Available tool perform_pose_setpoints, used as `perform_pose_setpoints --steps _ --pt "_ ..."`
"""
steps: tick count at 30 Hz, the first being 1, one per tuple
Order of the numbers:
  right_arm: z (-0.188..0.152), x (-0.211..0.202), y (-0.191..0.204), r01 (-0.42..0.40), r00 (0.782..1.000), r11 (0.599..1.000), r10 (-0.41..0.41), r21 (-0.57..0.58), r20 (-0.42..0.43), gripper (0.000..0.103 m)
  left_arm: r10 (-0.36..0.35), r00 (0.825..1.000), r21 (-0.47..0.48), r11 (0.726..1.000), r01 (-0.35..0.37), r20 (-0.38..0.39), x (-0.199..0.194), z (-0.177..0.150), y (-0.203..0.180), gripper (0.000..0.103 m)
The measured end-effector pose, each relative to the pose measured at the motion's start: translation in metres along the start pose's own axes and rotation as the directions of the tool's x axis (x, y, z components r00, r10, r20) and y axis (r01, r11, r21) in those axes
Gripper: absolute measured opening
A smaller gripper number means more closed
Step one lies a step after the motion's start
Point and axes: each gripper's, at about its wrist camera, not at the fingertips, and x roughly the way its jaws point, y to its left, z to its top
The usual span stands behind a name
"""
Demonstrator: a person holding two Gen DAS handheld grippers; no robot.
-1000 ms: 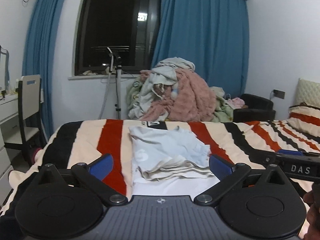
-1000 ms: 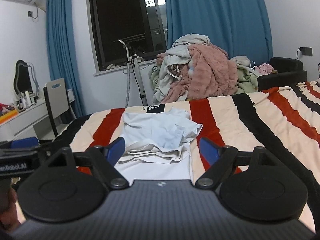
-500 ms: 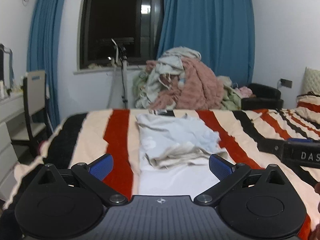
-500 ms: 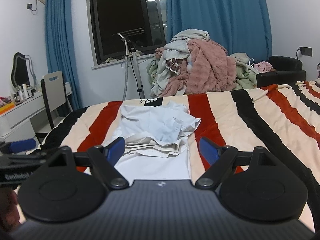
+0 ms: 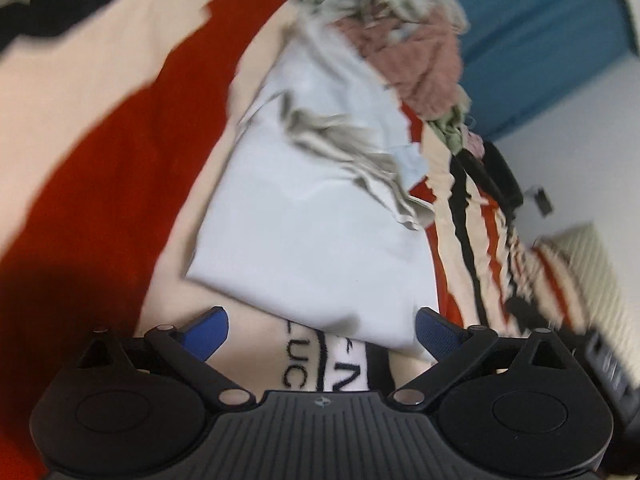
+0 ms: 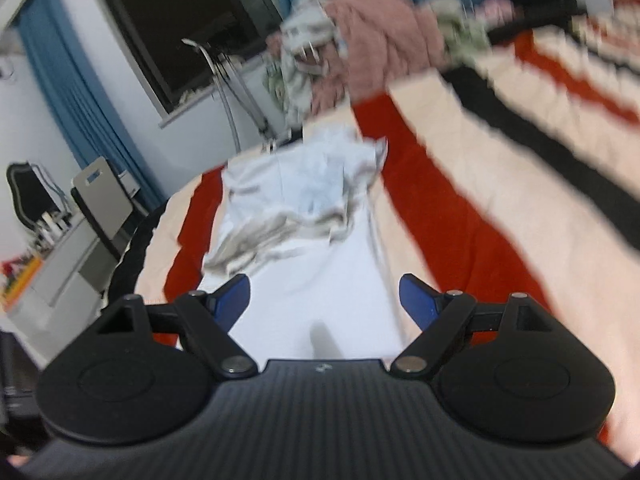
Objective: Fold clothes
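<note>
Beyond, a heap (image 6: 352,40) of pink and pale laundry rose past the striped quilt (image 6: 500,184). On the quilt lay a smooth white shirt (image 5: 316,216), its far end rumpled. Both grippers, left (image 5: 320,334) and right (image 6: 325,300), stood spread over its near hem, the left's jaws just narrowing, pinching nothing.

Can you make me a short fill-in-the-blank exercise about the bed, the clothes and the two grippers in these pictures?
1. The white garment lies on a bedspread striped in cream, black and ____.
2. Both the left gripper and the right gripper have their jaws ____.
3. The pads on the gripper fingers are coloured ____.
4. The curtains beside the dark window are ____.

Missing words: red; open; blue; blue
</note>
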Motion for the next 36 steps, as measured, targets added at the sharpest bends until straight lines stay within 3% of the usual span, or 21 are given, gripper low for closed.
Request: perform_pose_setpoints --steps 2,4,7,10,12,14,18,20,30,36 --pt "-0.007 0.014 -0.014 -0.068 0.994 0.988 0.079 0.139 -0.070 0.083 -0.029 0.999 -0.072 0.997 0.030 0.012 0.009 0.006 0.012 0.097" --pt "-0.021 0.032 -0.033 -0.133 0.971 0.929 0.192 0.345 -0.143 0.085 -0.037 0.998 -0.110 0.993 0.043 0.055 0.011 0.009 0.019 0.092" --pt "-0.039 0.052 -0.045 -0.145 0.947 0.861 0.263 0.488 -0.182 0.083 -0.032 0.993 -0.137 0.989 0.048 0.114 0.012 0.012 0.025 0.074" --pt "-0.040 0.053 -0.039 -0.120 0.970 0.891 0.200 0.438 -0.141 0.077 -0.006 0.991 -0.115 0.993 0.021 0.134 0.017 0.018 0.025 0.047" --pt "-0.040 0.055 -0.045 -0.100 0.979 0.879 0.170 0.466 -0.111 0.069 -0.015 0.988 -0.118 0.992 0.034 0.155 0.016 0.020 0.026 0.022" --pt "-0.041 0.057 -0.053 -0.079 0.986 0.860 0.143 0.505 -0.089 0.044 -0.042 0.984 -0.131 0.989 0.066 0.175 0.013 0.021 0.027 0.010" --pt "-0.043 0.060 -0.070 -0.062 0.991 0.817 0.120 0.573 -0.064 0.025 -0.072 0.974 -0.122 0.988 0.099 0.213 0.008 0.022 0.023 0.009" --pt "-0.039 0.057 -0.067 -0.079 0.993 0.828 0.116 0.555 -0.032 0.012 -0.082 0.970 -0.110 0.988 0.109 0.227 0.005 0.021 0.020 0.008" --pt "-0.011 0.002 -0.037 -0.204 0.978 0.904 0.173 0.375 0.113 0.007 -0.205 0.926 -0.002 0.976 0.216 0.317 -0.064 -0.001 -0.009 0.005" --pt "-0.029 -0.067 -0.025 -0.243 0.966 0.925 0.205 0.292 0.155 0.007 -0.239 0.904 0.091 0.971 0.221 0.354 -0.116 -0.042 -0.028 0.005"
